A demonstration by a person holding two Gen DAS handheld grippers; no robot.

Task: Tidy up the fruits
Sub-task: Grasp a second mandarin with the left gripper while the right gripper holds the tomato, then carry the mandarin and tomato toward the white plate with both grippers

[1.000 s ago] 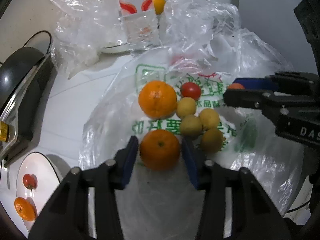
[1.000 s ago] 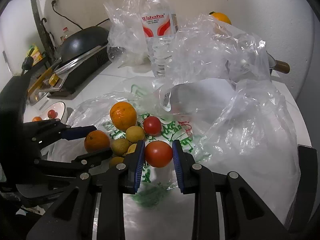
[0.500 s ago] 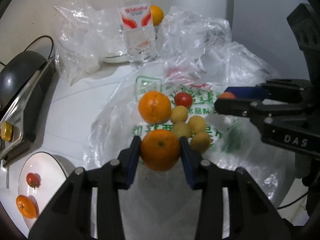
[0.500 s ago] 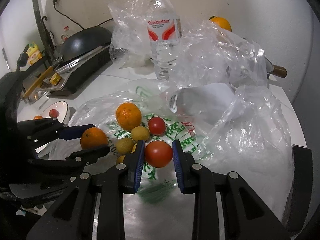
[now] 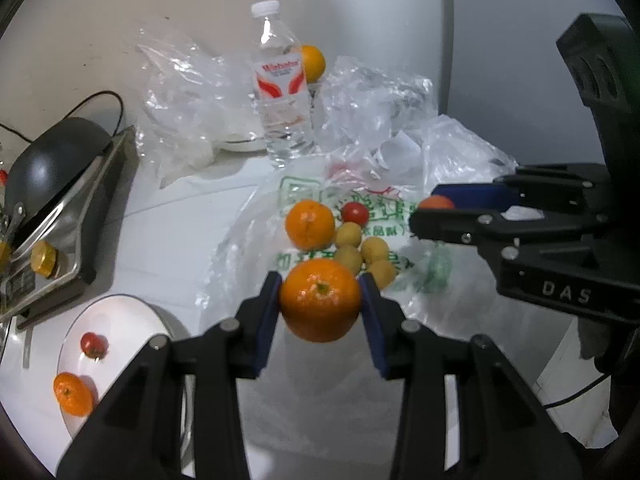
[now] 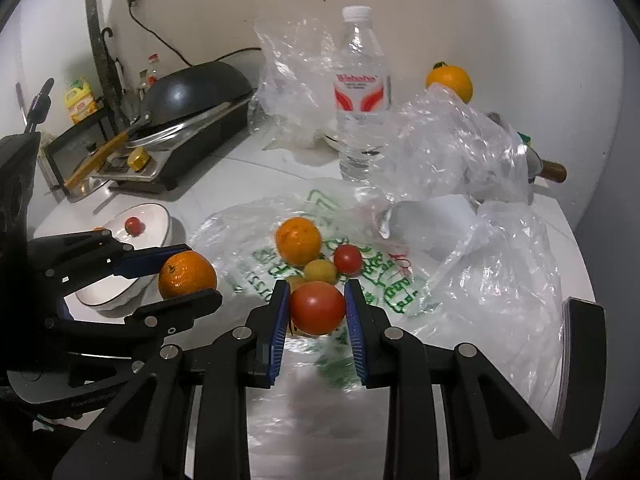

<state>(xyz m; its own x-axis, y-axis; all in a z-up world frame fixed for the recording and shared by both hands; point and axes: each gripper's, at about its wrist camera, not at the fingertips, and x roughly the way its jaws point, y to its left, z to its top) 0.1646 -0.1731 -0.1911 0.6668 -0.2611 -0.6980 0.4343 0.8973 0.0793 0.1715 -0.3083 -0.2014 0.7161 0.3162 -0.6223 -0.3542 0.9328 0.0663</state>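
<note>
My left gripper (image 5: 320, 300) is shut on an orange (image 5: 320, 300) and holds it clear of the plastic bag (image 5: 304, 360); the same orange (image 6: 187, 274) shows in the right wrist view. My right gripper (image 6: 317, 307) is shut on a red tomato (image 6: 317, 307), also lifted off the bag. On the printed bag remain another orange (image 5: 309, 224), a small tomato (image 5: 355, 212) and several small yellow fruits (image 5: 375, 249). A white plate (image 5: 120, 320) at lower left holds a small tomato (image 5: 93, 345) and a mandarin (image 5: 73, 394).
A water bottle (image 5: 282, 100) stands behind the bag among crumpled clear bags (image 5: 376, 112). One more orange (image 6: 449, 82) sits at the back by the wall. A dark pan on a stove (image 5: 52, 172) fills the left side.
Both grippers have risen and pulled back from the fruit pile, the left carrying the orange off the bag, the right carrying the tomato. The pile now looks smaller and farther.
</note>
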